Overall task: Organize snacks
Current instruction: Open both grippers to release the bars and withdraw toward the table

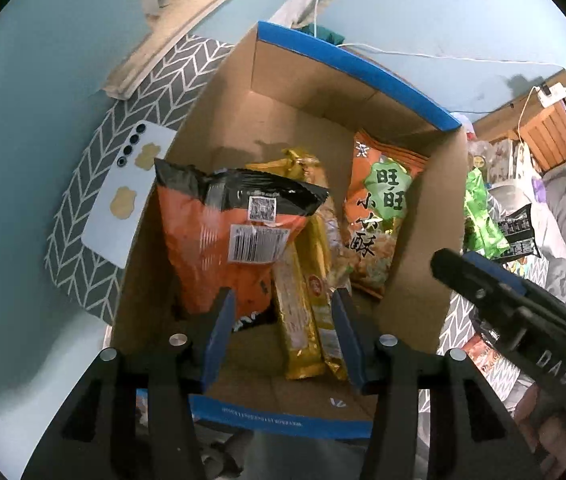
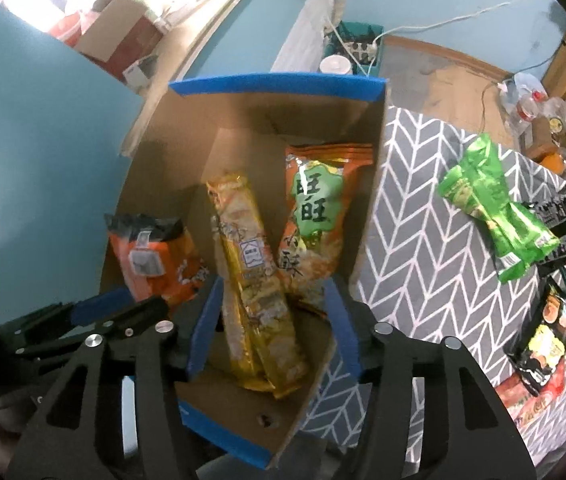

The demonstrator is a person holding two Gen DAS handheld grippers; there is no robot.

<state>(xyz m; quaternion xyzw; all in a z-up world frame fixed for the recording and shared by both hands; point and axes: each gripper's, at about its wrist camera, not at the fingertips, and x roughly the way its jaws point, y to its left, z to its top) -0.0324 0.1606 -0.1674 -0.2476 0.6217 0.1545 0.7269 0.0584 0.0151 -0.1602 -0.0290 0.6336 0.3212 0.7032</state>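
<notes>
**Inspector:** Left to right, please. What is in the box [image 1: 203, 128]?

**Assistant:** Against the left wall leans the orange bag [image 1: 227, 240]. The gold packs [image 2: 251, 280] lie in the middle and the rice-cracker bag [image 2: 315, 216] stands at the right wall.

**Inspector:** Grippers?

**Assistant:** The left gripper [image 1: 283, 328] hangs over the box with its jaws apart; the orange bag and gold packs show between them, but the pads press on neither. The right gripper [image 2: 271, 328] is likewise apart above the gold packs, empty.

**Inspector:** Remaining work?

**Assistant:** On the cloth [image 2: 423, 208], right of the box, lie the green bag [image 2: 491, 208] and several dark packets [image 2: 543, 344]. In my judgement the sound step is to lift both grippers straight up clear of the box walls, so nothing topples, then take the green bag across its middle.
</notes>
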